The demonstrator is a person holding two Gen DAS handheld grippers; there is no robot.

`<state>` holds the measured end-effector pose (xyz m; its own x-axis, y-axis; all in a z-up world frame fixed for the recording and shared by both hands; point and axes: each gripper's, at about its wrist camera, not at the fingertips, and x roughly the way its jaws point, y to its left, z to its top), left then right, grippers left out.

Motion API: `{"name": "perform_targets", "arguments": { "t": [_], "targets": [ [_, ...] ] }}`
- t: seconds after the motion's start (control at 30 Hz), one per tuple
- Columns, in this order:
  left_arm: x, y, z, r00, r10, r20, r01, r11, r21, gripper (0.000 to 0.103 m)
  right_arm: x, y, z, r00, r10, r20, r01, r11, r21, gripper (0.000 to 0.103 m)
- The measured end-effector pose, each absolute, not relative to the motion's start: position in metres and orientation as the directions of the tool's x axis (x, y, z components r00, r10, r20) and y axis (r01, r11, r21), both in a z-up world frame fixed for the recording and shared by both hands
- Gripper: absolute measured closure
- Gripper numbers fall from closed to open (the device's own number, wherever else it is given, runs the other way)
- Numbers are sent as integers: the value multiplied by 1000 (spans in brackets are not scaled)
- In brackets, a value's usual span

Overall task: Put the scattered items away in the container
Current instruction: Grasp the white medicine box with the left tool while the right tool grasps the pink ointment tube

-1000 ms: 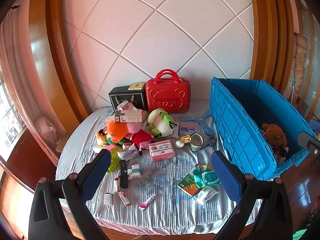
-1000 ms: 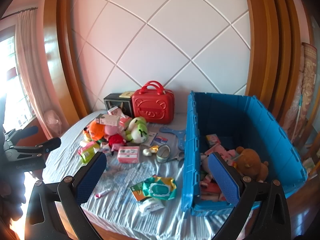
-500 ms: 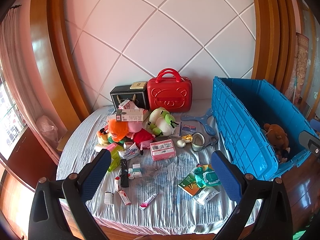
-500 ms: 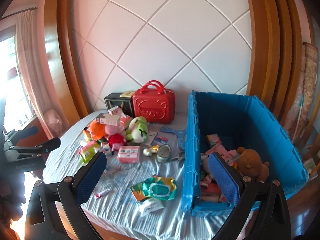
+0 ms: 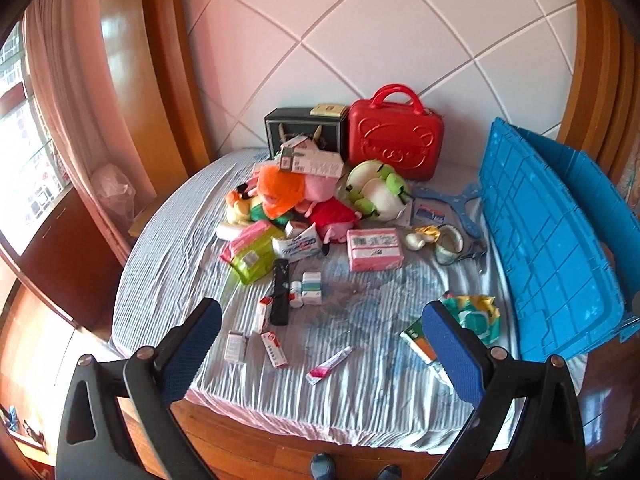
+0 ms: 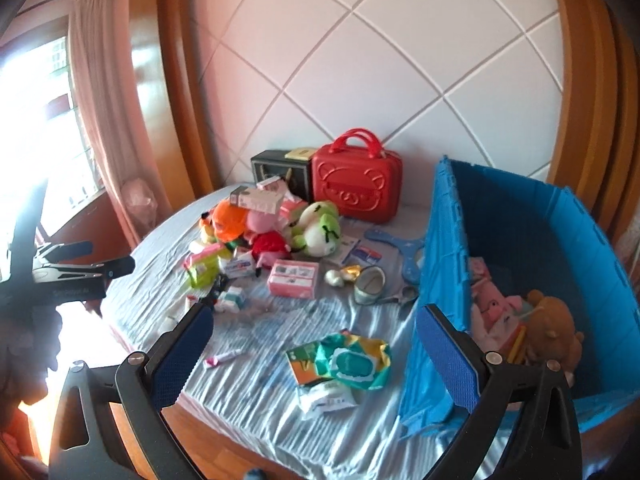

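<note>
Both my claws, left claw (image 5: 320, 350) and right claw (image 6: 314, 350), are wide apart and empty, hovering off the bed (image 5: 360, 384). I'm between pickups: next target is probably the wipes pack (image 6: 352, 364) just beside the blue crate (image 6: 448, 248).

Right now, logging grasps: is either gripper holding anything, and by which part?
Nothing. The left gripper and right gripper are both open and empty above the bed.

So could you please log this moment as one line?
left gripper: open, empty | right gripper: open, empty | blue crate: part-filled | bed: items scattered
</note>
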<state>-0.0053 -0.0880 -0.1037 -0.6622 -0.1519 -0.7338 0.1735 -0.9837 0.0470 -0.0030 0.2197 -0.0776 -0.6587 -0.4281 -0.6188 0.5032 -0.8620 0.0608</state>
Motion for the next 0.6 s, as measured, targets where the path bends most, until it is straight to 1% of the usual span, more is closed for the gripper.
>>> {"name": "perform_targets", "arguments": {
  "t": [0.13,0.33,0.5,0.6],
  "targets": [
    [-11,-121,-154,-612,-178,-771,176,-981,86,1,-10,196,-119,-609,-437,-662,527,-846,74,0],
    [-21,-171,-228,-537,-209,-817,153,-977,150,1,-24,157,-184,-556,-409,-724,516,-852,86,0],
    [-40,-204,-286,-455,-159,-876,141,-984,105,1,-35,115,-249,-475,-385,-791,530,-843,92,0],
    [-54,-206,-315,-436,-119,-892,107,-991,80,1,-40,88,-284,-438,-372,-818,545,-834,88,0]
  ]
}}
